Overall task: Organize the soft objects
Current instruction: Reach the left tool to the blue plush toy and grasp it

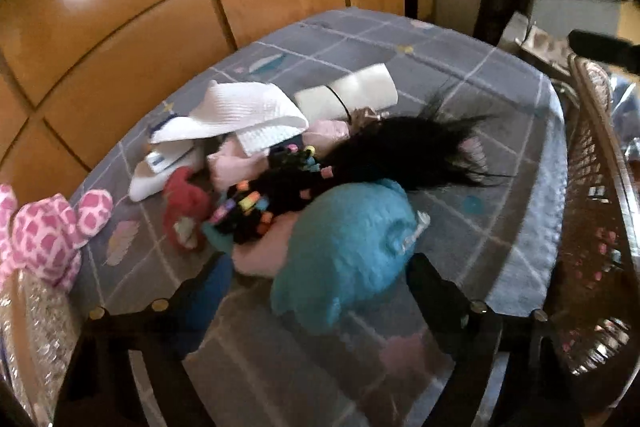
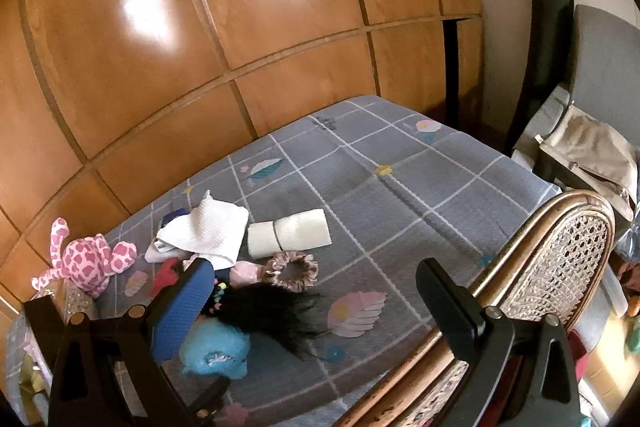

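A pile of soft things lies on the grey checked bed [image 1: 400, 39]: a blue plush toy [image 1: 352, 247], a black wig with coloured beads [image 1: 360, 155], a white waffle cloth [image 1: 244, 111], a rolled white towel [image 1: 352, 93], pink cloth [image 1: 236, 163] and a red plush [image 1: 186, 205]. My left gripper [image 1: 316, 291] is open, its fingers on either side of the blue plush, which lies on the bed. My right gripper [image 2: 316, 303] is open and empty, higher above the bed. The right view shows the blue plush [image 2: 216, 349], wig [image 2: 272, 311], a brown scrunchie [image 2: 292, 269] and the towel roll [image 2: 288, 229].
A pink spotted plush [image 2: 86, 259] sits at the bed's left edge over a glittery box [image 1: 36, 331]. A wicker chair back [image 2: 560, 259] stands at the right bedside. A wooden wardrobe [image 2: 240, 27] runs behind the bed. A beige bag [image 2: 592, 155] lies on a grey seat.
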Motion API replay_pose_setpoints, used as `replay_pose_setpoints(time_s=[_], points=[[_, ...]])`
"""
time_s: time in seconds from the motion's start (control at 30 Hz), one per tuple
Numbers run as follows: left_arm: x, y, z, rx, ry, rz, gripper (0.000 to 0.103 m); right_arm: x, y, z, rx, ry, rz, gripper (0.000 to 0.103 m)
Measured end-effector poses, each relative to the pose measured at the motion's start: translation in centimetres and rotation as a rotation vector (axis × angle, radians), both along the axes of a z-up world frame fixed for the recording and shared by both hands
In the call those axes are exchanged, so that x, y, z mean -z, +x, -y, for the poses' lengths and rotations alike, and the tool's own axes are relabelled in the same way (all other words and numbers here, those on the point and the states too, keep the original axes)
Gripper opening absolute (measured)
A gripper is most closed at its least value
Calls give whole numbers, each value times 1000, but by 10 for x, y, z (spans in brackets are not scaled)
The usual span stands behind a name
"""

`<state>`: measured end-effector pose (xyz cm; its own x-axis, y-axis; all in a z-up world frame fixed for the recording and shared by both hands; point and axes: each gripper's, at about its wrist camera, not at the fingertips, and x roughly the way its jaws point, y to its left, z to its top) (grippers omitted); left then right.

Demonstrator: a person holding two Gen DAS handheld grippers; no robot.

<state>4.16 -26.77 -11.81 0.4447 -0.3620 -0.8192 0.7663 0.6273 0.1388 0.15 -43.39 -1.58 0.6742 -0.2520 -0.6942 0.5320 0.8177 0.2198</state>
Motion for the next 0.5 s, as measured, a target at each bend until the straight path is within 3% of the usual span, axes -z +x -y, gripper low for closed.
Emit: replay_pose_setpoints(time_s=[0.07,0.1,0.33,0.5], points=[[4,5,3,22,-41,-40,67,3,1,2,-2,9,-10,103],[6,7,3,31,-64,-69,53,4,2,2,-5,12,-16,103],[-5,3,-41,9,-192,-117,47,8,15,2,-85,50,-40,100],[-10,-3,-85,-32,-230,-146,47,14,46,-18,-287,52,-131,97]])
